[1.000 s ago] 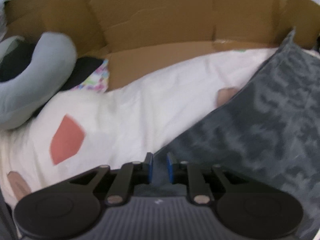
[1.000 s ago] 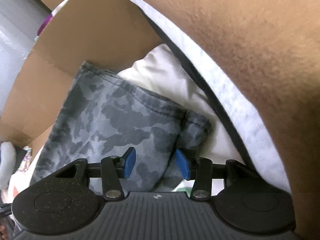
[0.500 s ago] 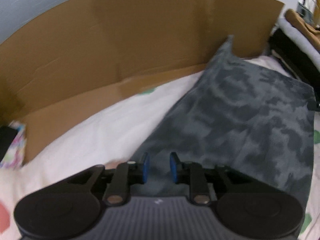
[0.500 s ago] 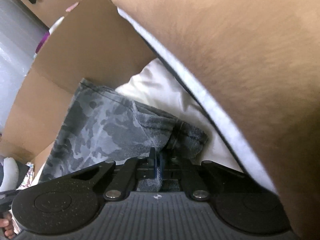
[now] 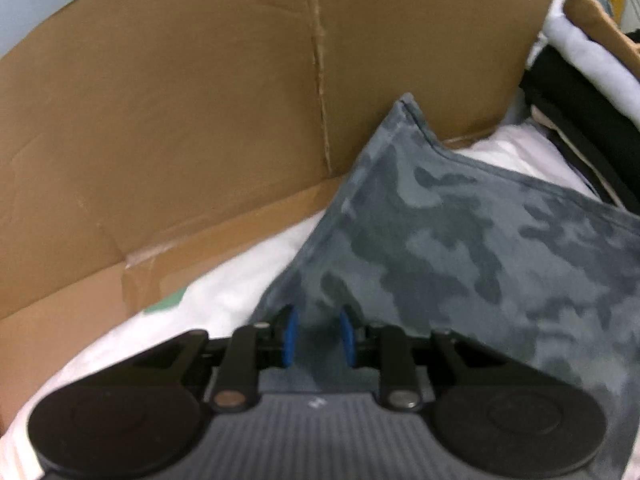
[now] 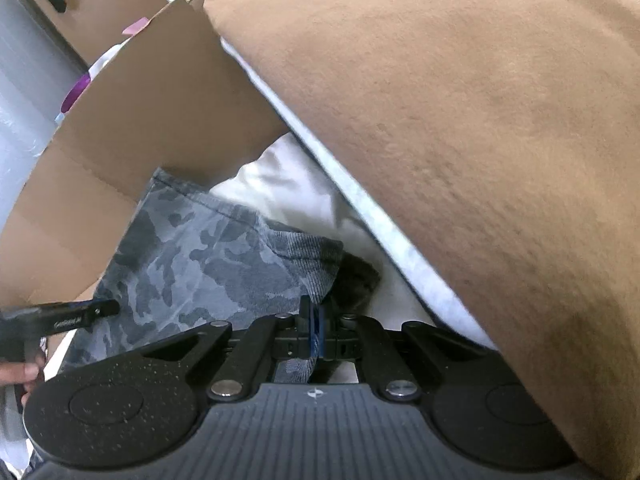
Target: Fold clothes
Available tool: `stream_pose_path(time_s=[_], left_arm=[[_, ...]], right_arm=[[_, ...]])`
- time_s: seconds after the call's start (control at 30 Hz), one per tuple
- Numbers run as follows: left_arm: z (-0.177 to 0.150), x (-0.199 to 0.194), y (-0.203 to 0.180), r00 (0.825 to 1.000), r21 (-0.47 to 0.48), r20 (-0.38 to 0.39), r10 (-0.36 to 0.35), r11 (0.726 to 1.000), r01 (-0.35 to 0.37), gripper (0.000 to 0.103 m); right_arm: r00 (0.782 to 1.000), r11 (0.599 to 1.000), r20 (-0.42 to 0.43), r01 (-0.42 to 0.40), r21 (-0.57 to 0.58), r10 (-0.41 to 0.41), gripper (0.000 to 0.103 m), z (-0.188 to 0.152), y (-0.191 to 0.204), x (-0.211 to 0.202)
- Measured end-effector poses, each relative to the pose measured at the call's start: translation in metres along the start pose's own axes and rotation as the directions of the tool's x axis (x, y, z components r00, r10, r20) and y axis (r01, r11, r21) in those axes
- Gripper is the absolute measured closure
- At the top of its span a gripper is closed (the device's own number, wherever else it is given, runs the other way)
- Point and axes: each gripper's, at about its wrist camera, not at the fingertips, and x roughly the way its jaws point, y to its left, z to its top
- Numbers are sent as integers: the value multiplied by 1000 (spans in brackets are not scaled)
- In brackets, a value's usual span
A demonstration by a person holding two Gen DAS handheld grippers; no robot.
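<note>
Between the two blue pads of the left gripper (image 5: pixel 316 334) lies a fold of one grey camouflage-patterned cotton garment (image 5: pixel 460 248), but whether the pads pinch it or merely straddle it cannot be told; a narrow gap separates them. Ahead and to the right of this claw the garment spreads flat over one white bedsheet (image 5: pixel 240 276), its far corner leaning against one brown cardboard panel (image 5: pixel 180 120) that rises beyond. At the right gripper (image 6: pixel 315 330), the jaws are clenched tight on the garment's hem, cloth bunching just ahead of the pads. Left of that claw one black gripper finger (image 6: pixel 76 314) reaches over the fabric, with a person's hand (image 6: pixel 18 372) behind it. Above and right of the claw hang one tan fleece garment (image 6: pixel 460 120) and one pale grey layer (image 6: pixel 360 196) beneath it.
</note>
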Motion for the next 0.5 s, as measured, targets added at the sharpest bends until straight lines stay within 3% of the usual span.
stream_pose_path(time_s=[0.3,0.5], left_arm=[[22,31,-4,1000,-42,5,7,999,-6,78],[42,46,-13,999,-20,38,23,1000,-23,75]], right_arm=[[997,999,-59,40,-21,-41,102,-5,3,16],[996,1000,-84,21,-15,-22,94,-8,-1,13]])
